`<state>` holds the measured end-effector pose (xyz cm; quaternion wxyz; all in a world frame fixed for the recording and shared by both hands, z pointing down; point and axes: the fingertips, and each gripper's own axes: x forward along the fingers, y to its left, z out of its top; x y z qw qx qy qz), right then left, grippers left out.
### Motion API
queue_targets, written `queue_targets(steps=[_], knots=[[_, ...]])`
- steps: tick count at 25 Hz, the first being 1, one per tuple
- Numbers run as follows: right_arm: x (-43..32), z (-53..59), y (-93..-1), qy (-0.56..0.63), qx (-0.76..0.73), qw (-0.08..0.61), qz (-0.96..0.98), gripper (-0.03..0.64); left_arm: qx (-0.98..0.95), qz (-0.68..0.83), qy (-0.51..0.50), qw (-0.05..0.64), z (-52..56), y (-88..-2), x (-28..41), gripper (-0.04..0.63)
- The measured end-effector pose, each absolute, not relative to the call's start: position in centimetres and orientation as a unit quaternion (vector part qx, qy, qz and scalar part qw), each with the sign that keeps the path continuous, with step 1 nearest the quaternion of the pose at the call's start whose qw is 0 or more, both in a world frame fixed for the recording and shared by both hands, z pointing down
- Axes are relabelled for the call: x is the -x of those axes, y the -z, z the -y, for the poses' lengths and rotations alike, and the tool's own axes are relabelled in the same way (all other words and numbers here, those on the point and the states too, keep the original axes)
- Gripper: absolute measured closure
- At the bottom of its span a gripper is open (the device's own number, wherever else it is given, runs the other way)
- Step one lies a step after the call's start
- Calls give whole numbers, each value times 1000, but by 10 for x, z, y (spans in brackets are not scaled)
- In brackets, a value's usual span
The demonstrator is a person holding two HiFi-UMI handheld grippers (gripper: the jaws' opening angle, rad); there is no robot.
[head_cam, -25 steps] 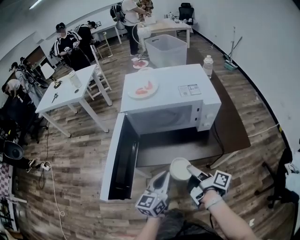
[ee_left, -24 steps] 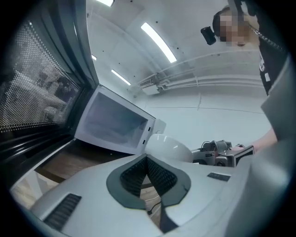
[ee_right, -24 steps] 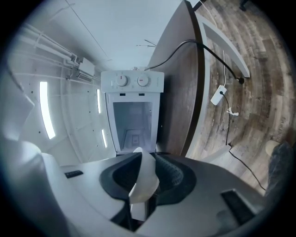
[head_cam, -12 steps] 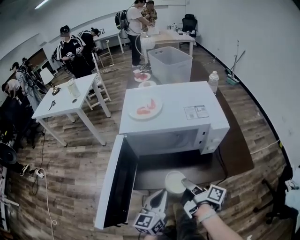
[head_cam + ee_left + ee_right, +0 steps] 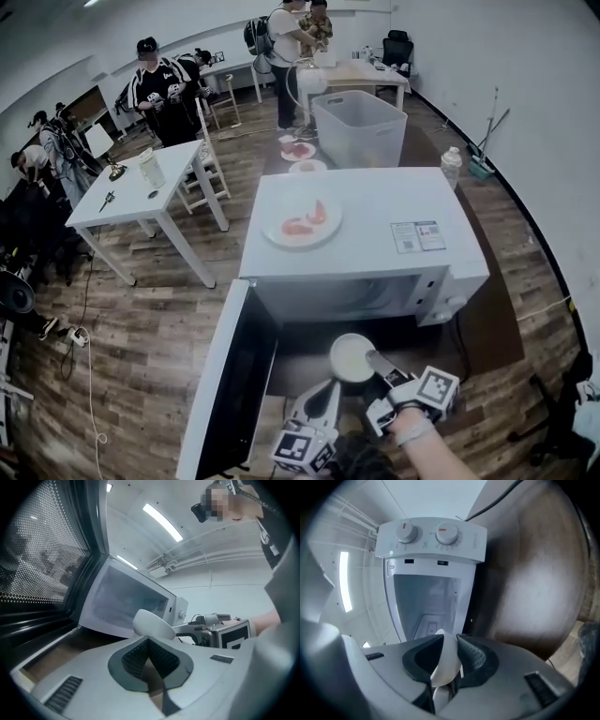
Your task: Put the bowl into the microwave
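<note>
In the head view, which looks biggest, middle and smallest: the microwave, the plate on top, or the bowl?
1. microwave, by far.
2. plate.
3. bowl, clearly smaller than the plate here, though nearness to the camera could skew that.

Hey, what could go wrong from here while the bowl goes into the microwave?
The right gripper pinches the bowl at one spot on its rim, so it might tilt or slip. The bowl is just outside the microwave and could clip the opening's edge. The left gripper, shut and empty, sits near the open door and might bump it.
</note>
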<state>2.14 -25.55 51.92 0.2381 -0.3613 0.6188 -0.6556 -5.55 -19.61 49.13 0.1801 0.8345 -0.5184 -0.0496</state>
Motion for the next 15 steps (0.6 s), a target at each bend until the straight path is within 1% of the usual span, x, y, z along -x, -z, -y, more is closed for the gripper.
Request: queue_targets(steps=[8,15], knots=[[-4,294,-507,621,371,219,-655,526,-824,548,15,145,225,-499,70,595],[-1,315,-508,597,393,211,-667,526,-811,566,21,148,251,-488,80,595]])
